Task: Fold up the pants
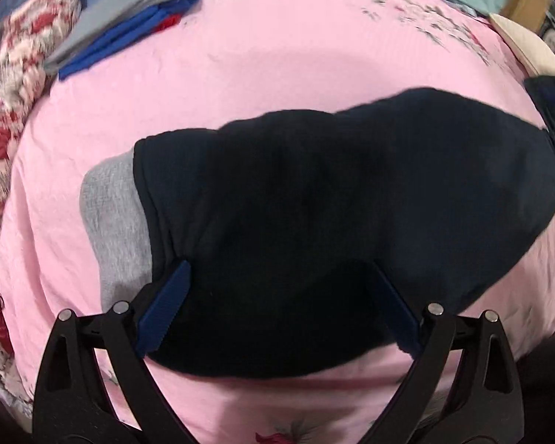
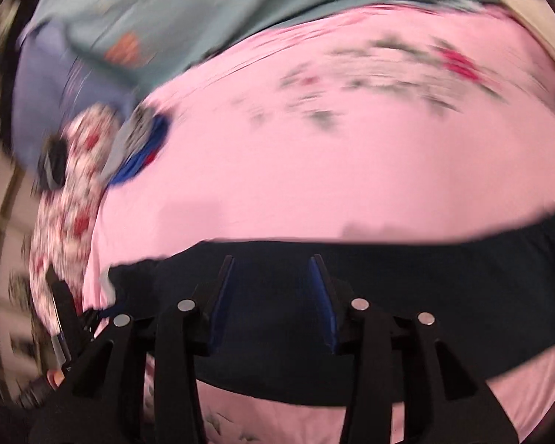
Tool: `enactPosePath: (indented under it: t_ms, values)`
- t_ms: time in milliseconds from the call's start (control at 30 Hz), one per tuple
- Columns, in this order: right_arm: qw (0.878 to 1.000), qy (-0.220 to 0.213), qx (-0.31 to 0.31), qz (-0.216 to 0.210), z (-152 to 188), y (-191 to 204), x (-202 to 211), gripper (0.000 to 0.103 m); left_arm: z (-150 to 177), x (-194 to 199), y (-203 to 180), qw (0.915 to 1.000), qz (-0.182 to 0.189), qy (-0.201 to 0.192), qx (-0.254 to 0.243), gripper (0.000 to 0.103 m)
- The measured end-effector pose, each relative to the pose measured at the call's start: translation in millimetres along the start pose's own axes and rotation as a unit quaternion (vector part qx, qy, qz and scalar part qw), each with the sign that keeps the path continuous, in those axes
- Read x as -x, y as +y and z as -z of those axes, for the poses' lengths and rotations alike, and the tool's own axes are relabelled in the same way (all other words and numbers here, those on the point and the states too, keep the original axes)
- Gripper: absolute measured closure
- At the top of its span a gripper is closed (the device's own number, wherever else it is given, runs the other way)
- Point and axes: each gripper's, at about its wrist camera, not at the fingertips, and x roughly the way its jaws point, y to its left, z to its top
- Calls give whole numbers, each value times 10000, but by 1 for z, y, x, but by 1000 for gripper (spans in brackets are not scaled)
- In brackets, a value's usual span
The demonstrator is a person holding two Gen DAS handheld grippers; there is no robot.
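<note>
Dark navy pants [image 1: 333, 185] lie on the pink bedsheet [image 1: 240, 81], with a grey inner part [image 1: 111, 214] showing at their left end. My left gripper [image 1: 277, 270] hovers just over the near part of the pants, its blue-padded jaws wide apart with only flat cloth between them. In the right wrist view, which is motion-blurred, the pants [image 2: 425, 277] stretch as a dark band across the sheet. My right gripper [image 2: 273, 259] is open over that band, nothing pinched between the pads.
A stack of folded grey, blue and red clothes [image 1: 129, 26] sits at the far left of the bed. A floral red-and-white blanket [image 1: 14, 111] runs along the left edge. A teal cloth [image 2: 203, 7] lies at the back.
</note>
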Motion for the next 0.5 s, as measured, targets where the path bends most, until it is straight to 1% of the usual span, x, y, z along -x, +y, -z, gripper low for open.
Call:
enactPosePath:
  t_ms: [33, 100, 133, 200, 267, 300, 367, 400, 433, 467, 500]
  values:
    - [9996, 127, 248, -53, -2, 14, -11, 61, 4, 1, -1, 9999, -18, -66, -79, 6]
    - [9966, 462, 643, -217, -10, 37, -41, 61, 7, 2, 2, 9999, 73, -152, -27, 6]
    - [9936, 722, 806, -308, -17, 46, -59, 61, 8, 3, 3, 9998, 129, -175, 25, 6]
    - [9868, 1151, 1063, -414, -28, 55, -88, 61, 9, 3, 4, 9996, 181, -207, 54, 6]
    - [9803, 1461, 1251, -440, -35, 59, -108, 61, 9, 2, 4, 9995, 190, -252, 30, 6]
    - [9753, 1690, 1353, -430, -40, 61, -122, 61, 10, 2, 4, 9994, 194, -272, 13, 6]
    - [9684, 1966, 1502, -314, -49, 59, -140, 61, 11, 2, 5, 9994, 219, -285, 19, 6]
    - [9643, 2115, 1568, -299, -51, 57, -147, 61, 10, 1, 5, 9993, 231, -283, 31, 6]
    - [9567, 2386, 1619, -412, -53, 56, -156, 61, 11, 1, 5, 9993, 230, -277, 36, 6]
    - [9501, 2600, 1638, -541, -53, 55, -161, 61, 11, 0, 5, 9994, 225, -263, 38, 6]
    - [9397, 2891, 1645, -793, -52, 54, -165, 61, 10, 0, 5, 9995, 219, -244, 42, 6]
